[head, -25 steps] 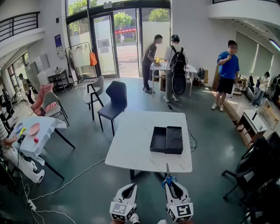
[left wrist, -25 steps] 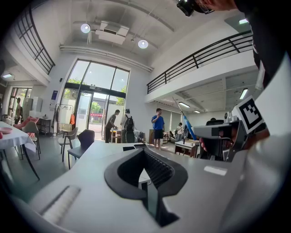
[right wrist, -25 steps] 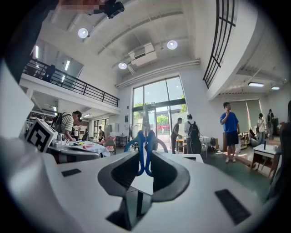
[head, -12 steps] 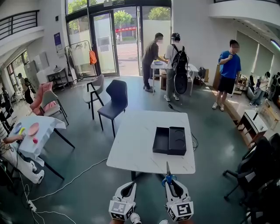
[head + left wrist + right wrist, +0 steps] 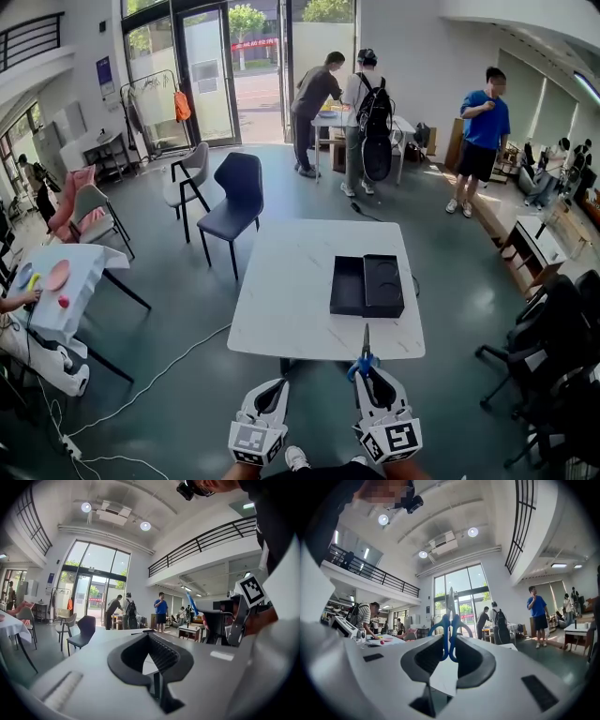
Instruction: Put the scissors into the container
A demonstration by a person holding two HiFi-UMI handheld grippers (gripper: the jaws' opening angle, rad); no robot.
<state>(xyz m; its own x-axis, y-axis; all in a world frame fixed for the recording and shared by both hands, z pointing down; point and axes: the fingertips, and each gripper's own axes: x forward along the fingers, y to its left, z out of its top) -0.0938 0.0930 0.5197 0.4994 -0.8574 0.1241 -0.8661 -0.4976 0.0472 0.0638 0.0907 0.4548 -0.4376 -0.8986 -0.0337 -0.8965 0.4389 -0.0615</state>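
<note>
The scissors (image 5: 365,354) have blue handles and a thin blade that points up and forward. My right gripper (image 5: 367,373) is shut on their handles, just before the near edge of the white table (image 5: 291,300). In the right gripper view the scissors (image 5: 450,620) stand upright between the pads. The black container (image 5: 367,285) lies open on the table's right half, beyond the blade tip. My left gripper (image 5: 271,397) hangs to the left, short of the table, shut and empty. In the left gripper view its tips (image 5: 149,637) meet.
A dark chair (image 5: 234,202) and a grey chair (image 5: 187,178) stand beyond the table's far left corner. Black office chairs (image 5: 548,347) are at the right. A small table with toys (image 5: 56,286) stands at the left. Several people (image 5: 356,94) stand far back.
Both grippers have moved forward toward the table. The scissors' blade now reaches over the table's near edge. The grip on the scissors is unchanged.
</note>
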